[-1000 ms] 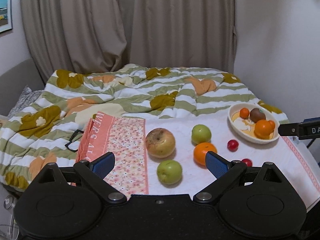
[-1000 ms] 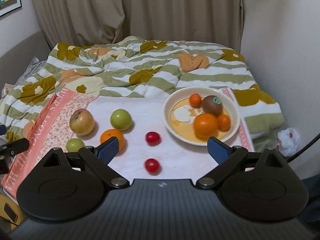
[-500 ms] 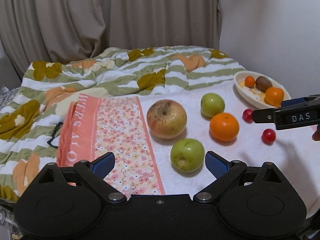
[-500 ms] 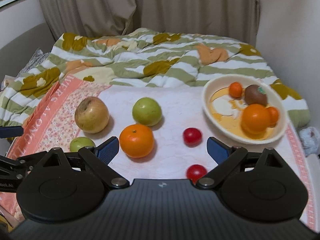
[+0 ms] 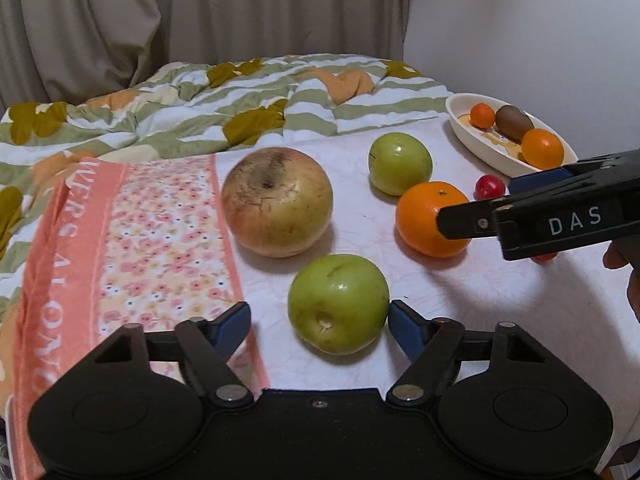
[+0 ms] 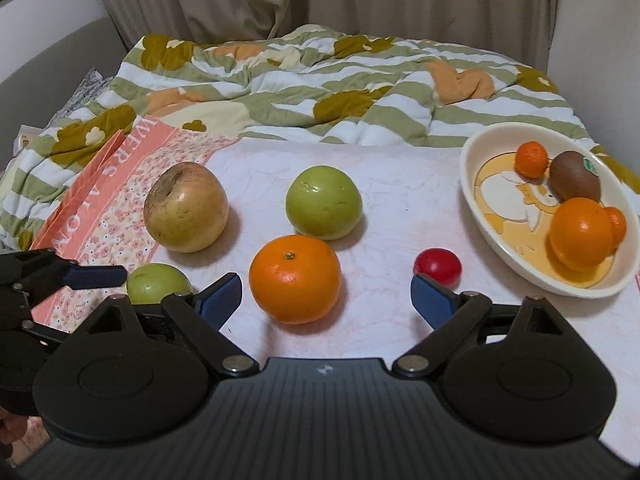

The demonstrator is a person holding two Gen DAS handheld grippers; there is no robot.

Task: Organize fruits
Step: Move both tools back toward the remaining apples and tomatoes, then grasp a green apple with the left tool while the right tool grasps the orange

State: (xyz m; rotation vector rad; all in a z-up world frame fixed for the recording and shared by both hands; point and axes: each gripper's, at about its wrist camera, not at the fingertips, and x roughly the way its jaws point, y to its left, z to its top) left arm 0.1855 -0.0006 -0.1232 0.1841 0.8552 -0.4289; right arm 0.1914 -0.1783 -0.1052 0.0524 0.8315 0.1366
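From my left tongs (image 5: 318, 322) I look down at a small green apple (image 5: 338, 304). It sits on the white cloth (image 5: 500, 300) between my two blue tips. The tips have just been closing in. The right tip is right at the apple's side, but the left tip (image 5: 230, 326) is still apart from it, so I do not hold it. Behind it lies a big brown-yellow apple (image 5: 278, 202), and a second green apple (image 5: 400, 163) sits farther back. My other tongs (image 5: 552, 220) reach in from the right, in front of an orange (image 5: 432, 218). A small red fruit (image 5: 489, 187) lies near the white bowl (image 5: 472, 136).

From my right tongs (image 6: 326, 298) I see the orange (image 6: 295, 278) between my blue tips. The tips stand wide apart and do not touch it. The red fruit (image 6: 437, 266) lies just behind my right tip. The bowl (image 6: 480, 216) holds a kiwi (image 6: 575, 176), a big orange and two little ones. My left tongs (image 6: 80, 280) sit at the left edge by the small green apple (image 6: 158, 282).
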